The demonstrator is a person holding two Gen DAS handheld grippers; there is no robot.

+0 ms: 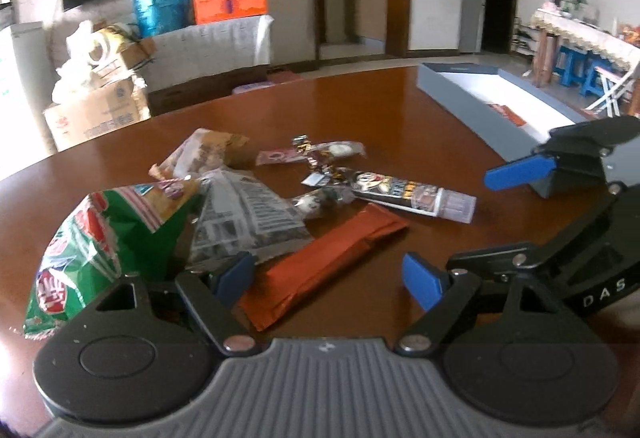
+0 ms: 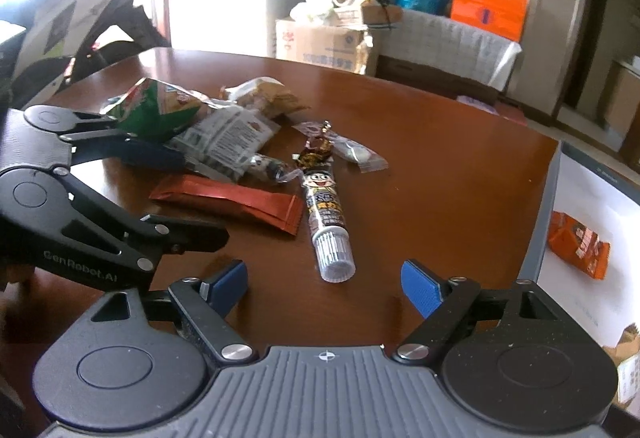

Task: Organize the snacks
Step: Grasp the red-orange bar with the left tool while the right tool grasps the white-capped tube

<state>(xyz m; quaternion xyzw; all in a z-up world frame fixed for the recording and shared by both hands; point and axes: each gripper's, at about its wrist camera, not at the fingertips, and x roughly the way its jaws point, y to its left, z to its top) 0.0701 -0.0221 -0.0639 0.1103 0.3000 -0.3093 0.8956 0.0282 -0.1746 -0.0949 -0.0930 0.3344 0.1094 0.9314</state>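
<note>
Left gripper (image 1: 332,278): its jaws are standing wide apart with nothing pressed between the blue pads; it is hovering low over the near end of the snack pile, angled down at the table.
Between the left pads: the near end of the orange-red flat packet (image 1: 324,258) is lying on the wood there, apart from the right pad; whether the left pad is touching it I cannot tell.
Right gripper (image 2: 324,288): its jaws are also standing open and holding nothing; the pads are sitting just short of the clear cap end of the cartoon-printed tube (image 2: 326,222).
Green chip bag (image 1: 100,250): it is lying crumpled at the left of the pile, beside the left gripper's left finger.
Clear printed bag (image 1: 248,218): it is resting against the green bag and overlapping the flat packet's far side.
Tan crinkled bag (image 1: 208,154): it is sitting behind the clear one, at the pile's far side.
Small wrapped candies (image 1: 320,154): they are lying scattered beyond the tube's far end.
Wooden table (image 1: 400,110): it is carrying all the loose snacks.
Grey box (image 1: 472,98): it is sitting open on the table's right side, well apart from the pile, with an orange pouch (image 2: 578,244) lying on its white floor.
</note>
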